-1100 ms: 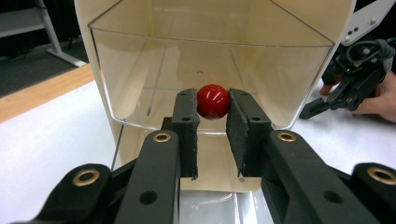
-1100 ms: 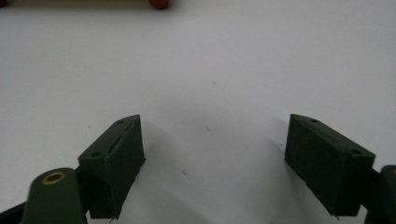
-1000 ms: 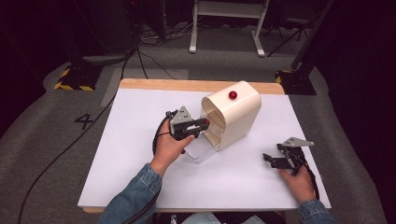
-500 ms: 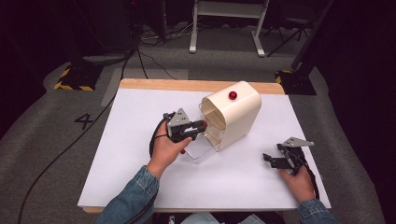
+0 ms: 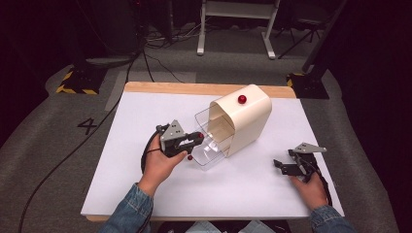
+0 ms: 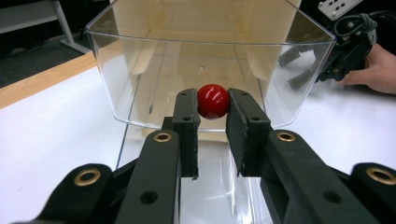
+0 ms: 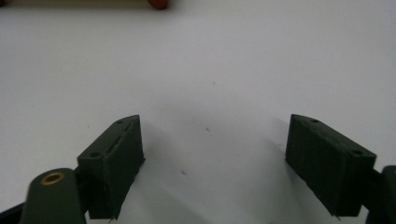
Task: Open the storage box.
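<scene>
Left gripper [image 5: 194, 141]: jaws clamped on the red knob [image 6: 213, 101] of a clear drawer [image 6: 210, 70], likely to slide it.
Drawer: partly out of the cream box [image 5: 245, 119], mid-desk [image 5: 145, 111].
Right gripper [image 5: 286, 166]: jaws wide, empty, resting low at the desk's right.

Bright table [image 5: 145, 194], dark surroundings, soft focus

High view above the white table [image 5: 121, 160]; both gripper views close, low, sharing its surface.
</scene>
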The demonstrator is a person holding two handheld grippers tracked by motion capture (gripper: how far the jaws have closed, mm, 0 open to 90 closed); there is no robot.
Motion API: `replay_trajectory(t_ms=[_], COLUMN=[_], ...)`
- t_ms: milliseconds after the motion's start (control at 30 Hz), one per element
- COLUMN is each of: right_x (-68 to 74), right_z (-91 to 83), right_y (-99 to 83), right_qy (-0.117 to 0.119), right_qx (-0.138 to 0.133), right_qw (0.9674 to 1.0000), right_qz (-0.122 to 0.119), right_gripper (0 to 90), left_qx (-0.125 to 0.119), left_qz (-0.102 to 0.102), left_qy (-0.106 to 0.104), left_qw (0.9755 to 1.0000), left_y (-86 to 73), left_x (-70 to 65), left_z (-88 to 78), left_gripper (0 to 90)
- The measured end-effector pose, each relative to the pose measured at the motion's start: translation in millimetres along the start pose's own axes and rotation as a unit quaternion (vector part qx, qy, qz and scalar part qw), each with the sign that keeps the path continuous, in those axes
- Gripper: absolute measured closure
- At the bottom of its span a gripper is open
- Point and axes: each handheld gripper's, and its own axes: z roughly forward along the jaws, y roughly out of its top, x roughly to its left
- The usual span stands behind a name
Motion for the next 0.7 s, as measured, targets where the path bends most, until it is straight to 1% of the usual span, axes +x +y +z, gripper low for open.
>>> replay_trajectory(t_ms=[333,367,500,633,700], right_x=[-0.4,-0.6,-0.7,-0.7,-0.7], right_z=[0.0,0.1,0.1,0.1,0.1], right_y=[0.1,0.1,0.1,0.1,0.2], right_qy=[0.001,0.001,0.002,0.002,0.002], right_qx=[0.001,0.001,0.001,0.001,0.001], right_qw=[1.0,1.0,1.0,1.0,1.0], right_qz=[0.001,0.002,0.002,0.002,0.002], right_gripper=[19.4,19.4,19.4,19.4,19.5], left_qx=[0.006,0.007,0.011,0.016,0.012], left_qz=[-0.002,0.001,-0.004,-0.009,-0.013], left_qy=[0.009,0.011,0.009,0.005,0.005], left_qw=[0.9999,0.9999,0.9999,0.9998,0.9998], left_y=[-8.4,-9.0,-12.1,-14.1,-15.1], left_x=[-4.4,-4.2,-4.7,-3.8,-2.6], left_z=[-21.6,-23.6,-27.1,-27.1,-27.4], left_gripper=[74.1,74.1,74.1,73.9,72.7])
